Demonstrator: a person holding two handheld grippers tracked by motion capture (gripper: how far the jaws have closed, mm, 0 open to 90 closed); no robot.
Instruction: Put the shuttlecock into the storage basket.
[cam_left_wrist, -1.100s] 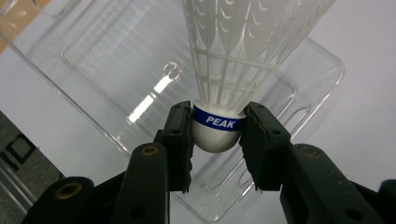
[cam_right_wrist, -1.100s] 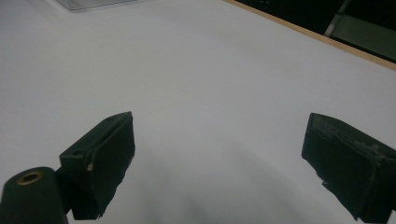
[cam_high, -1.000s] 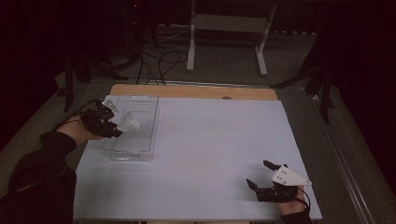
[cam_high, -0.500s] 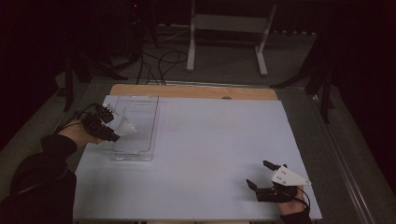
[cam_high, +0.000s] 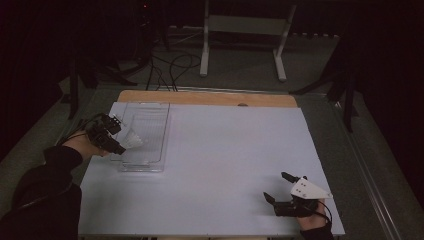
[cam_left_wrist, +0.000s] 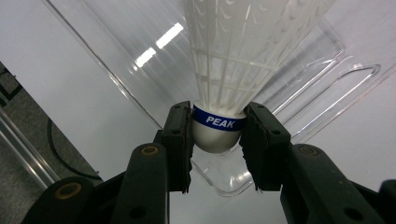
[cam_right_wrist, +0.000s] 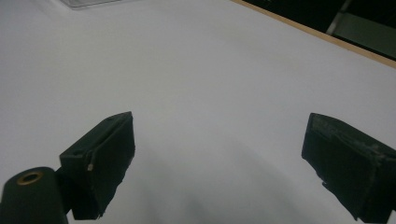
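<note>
Blue PEAK band (cam_left_wrist: 219, 122) legible between left gripper (cam_left_wrist: 217, 135) pads

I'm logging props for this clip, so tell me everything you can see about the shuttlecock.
The shuttlecock is white, with a ribbed, net-like plastic-looking skirt, a rounded white base and a blue band reading PEAK. The left gripper is shut on that base, one jaw on each side, with the skirt pointing away from it. It hangs over the clear plastic tray at the table's left.
</note>
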